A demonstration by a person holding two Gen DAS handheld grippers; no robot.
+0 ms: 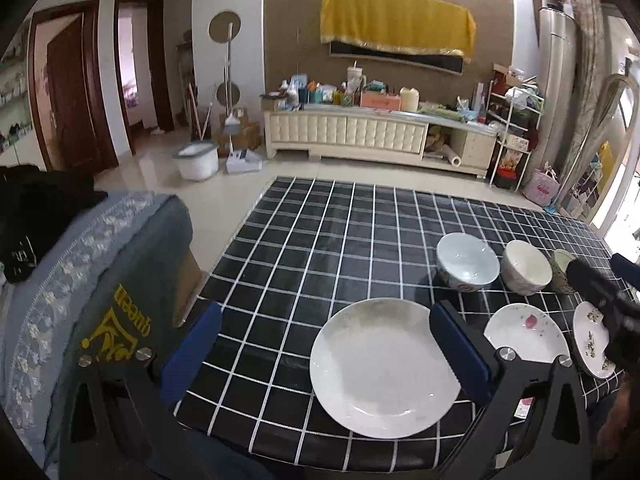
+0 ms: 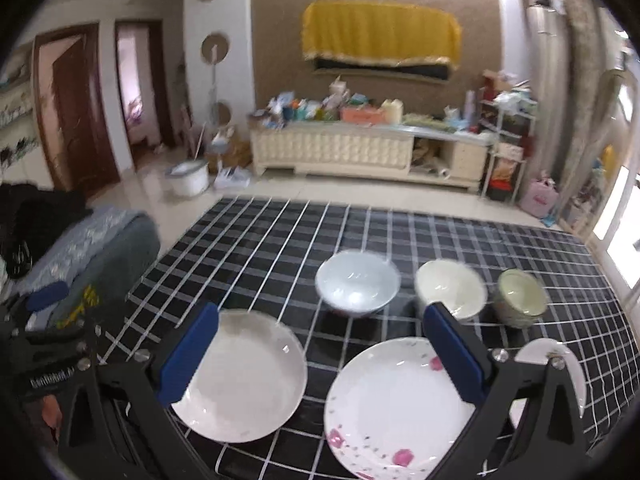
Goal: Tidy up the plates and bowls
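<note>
A plain white plate [image 1: 384, 364] [image 2: 244, 372] lies near the table's front edge. To its right lies a white plate with pink flowers [image 1: 528, 332] [image 2: 392, 408], then a smaller patterned plate [image 1: 590, 338] [image 2: 536, 354]. Behind them stand a pale blue bowl [image 1: 468, 262] [image 2: 358, 282], a cream bowl [image 1: 526, 266] [image 2: 450, 288] and a greenish patterned bowl [image 1: 562, 268] [image 2: 520, 296]. My left gripper [image 1: 326, 344] hovers open over the plain plate's left part. My right gripper [image 2: 320, 340] hovers open between the plain and flowered plates; it also shows as a dark shape at the left wrist view's right edge. Both hold nothing.
The table [image 1: 304, 240] wears a black cloth with a white grid. A grey-blue covered seat [image 1: 100, 280] with dark clothing stands at its left. Across the tiled floor are a cream cabinet [image 1: 360, 132] heaped with clutter, a white bucket [image 1: 198, 160] and a wire rack [image 1: 514, 136].
</note>
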